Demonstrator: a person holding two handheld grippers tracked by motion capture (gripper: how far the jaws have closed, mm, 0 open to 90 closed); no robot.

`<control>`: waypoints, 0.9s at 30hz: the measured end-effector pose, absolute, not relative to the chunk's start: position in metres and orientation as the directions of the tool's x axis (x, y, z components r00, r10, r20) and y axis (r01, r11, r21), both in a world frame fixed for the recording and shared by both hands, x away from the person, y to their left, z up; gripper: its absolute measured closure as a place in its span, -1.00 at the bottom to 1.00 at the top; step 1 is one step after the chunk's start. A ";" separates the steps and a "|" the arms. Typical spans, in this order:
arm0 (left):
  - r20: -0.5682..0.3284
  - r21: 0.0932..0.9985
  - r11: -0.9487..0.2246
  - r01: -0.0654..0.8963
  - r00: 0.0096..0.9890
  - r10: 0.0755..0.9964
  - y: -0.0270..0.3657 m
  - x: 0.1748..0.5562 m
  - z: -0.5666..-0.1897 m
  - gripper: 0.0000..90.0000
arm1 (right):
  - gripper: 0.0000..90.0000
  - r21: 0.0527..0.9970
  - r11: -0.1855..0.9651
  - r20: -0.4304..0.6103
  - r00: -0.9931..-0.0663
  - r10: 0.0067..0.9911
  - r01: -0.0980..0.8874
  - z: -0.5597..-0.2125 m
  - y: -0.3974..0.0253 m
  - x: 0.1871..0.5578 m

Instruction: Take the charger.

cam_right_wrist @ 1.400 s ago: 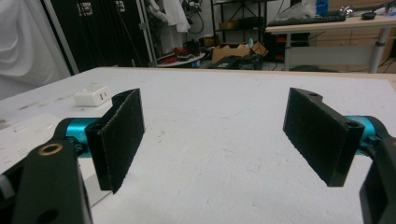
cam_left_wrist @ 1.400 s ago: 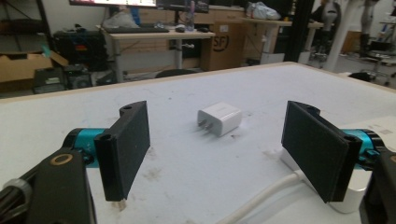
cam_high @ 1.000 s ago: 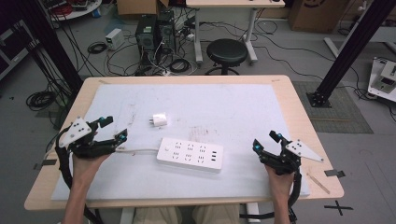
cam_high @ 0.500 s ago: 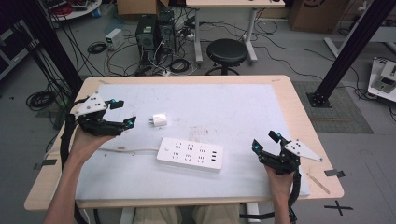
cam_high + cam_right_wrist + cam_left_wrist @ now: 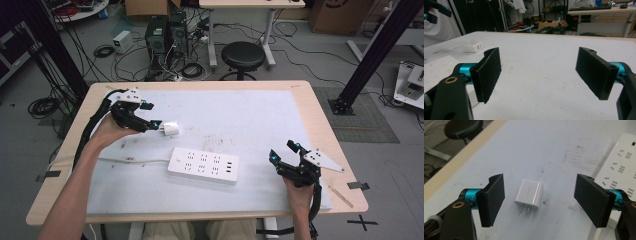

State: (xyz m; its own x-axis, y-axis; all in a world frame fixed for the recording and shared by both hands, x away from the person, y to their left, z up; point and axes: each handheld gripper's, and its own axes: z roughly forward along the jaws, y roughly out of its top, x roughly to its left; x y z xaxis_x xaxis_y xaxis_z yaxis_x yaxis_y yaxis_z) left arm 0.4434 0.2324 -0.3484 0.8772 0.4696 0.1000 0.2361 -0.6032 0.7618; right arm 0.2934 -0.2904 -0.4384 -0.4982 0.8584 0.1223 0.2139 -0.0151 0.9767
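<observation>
Left gripper (image 5: 540,202) hangs spread wide over the white table mat (image 5: 554,150), its 2 black jaws standing either side of the small white charger (image 5: 529,194) without touching it. In the left gripper view the charger lies flat between them, closer to the jaw at the left of that view, with its 2 metal prongs pointing back toward the gripper body. Beyond the other jaw, the white power strip (image 5: 621,167) lies on the mat, well apart from the charger. From the high view, the left gripper (image 5: 150,120) sits at the mat's left part, with the charger (image 5: 170,129) just at its tips and the power strip (image 5: 203,165) nearer the person, toward the middle. Right gripper (image 5: 284,152) rests at the near right edge of the table (image 5: 320,115), also spread open and holding nothing, far from the charger.
</observation>
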 end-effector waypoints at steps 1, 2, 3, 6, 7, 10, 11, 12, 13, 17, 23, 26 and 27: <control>0.097 0.753 -0.613 0.237 0.882 0.460 0.230 0.447 -0.352 -0.45 | -0.53 0.977 -0.015 0.122 -0.498 0.859 0.214 -0.438 -0.290 0.293; 0.092 0.744 -0.626 0.235 0.891 0.444 0.229 0.451 -0.355 -0.45 | -0.53 0.977 -0.014 0.120 -0.498 0.859 0.211 -0.438 -0.291 0.294; 0.083 0.740 -0.630 0.236 0.898 0.433 0.227 0.455 -0.358 -0.44 | -0.53 0.977 -0.013 0.120 -0.498 0.859 0.212 -0.438 -0.291 0.294; 0.071 0.742 -0.626 0.240 0.900 0.429 0.226 0.462 -0.365 -0.42 | -0.53 0.977 -0.013 0.120 -0.498 0.859 0.212 -0.438 -0.291 0.294; 0.051 0.739 -0.624 0.254 0.903 0.427 0.227 0.469 -0.373 -0.42 | -0.53 0.977 -0.013 0.121 -0.498 0.858 0.215 -0.438 -0.291 0.293; 0.034 0.719 -0.639 0.275 0.903 0.427 0.226 0.479 -0.387 -0.42 | -0.53 0.977 -0.015 0.121 -0.497 0.859 0.211 -0.438 -0.291 0.293; 0.044 0.708 -0.650 0.276 0.901 0.431 0.225 0.480 -0.391 -0.42 | -0.54 0.976 -0.018 0.125 -0.494 0.860 0.216 -0.438 -0.291 0.293; 0.054 0.698 -0.663 0.271 0.903 0.426 0.223 0.482 -0.395 -0.42 | -0.53 0.976 -0.017 0.124 -0.492 0.862 0.216 -0.438 -0.291 0.294; 0.045 0.695 -0.666 0.272 0.908 0.417 0.221 0.484 -0.398 -0.42 | -0.54 0.976 -0.015 0.122 -0.490 0.863 0.217 -0.438 -0.291 0.294; 0.045 0.681 -0.682 0.267 0.914 0.403 0.214 0.489 -0.411 -0.41 | -0.53 0.976 -0.010 0.117 -0.491 0.863 0.216 -0.438 -0.290 0.294; 0.020 0.669 -0.686 0.287 0.915 0.403 0.209 0.494 -0.424 -0.42 | -0.53 0.975 -0.009 0.119 -0.486 0.866 0.224 -0.438 -0.289 0.294; 0.026 0.665 -0.691 0.284 0.915 0.402 0.208 0.495 -0.425 -0.42 | -0.53 0.975 -0.007 0.117 -0.484 0.867 0.223 -0.438 -0.289 0.294; 0.026 0.665 -0.691 0.284 0.915 0.402 0.208 0.495 -0.425 -0.41 | -0.53 0.975 -0.007 0.117 -0.484 0.867 0.223 -0.438 -0.289 0.294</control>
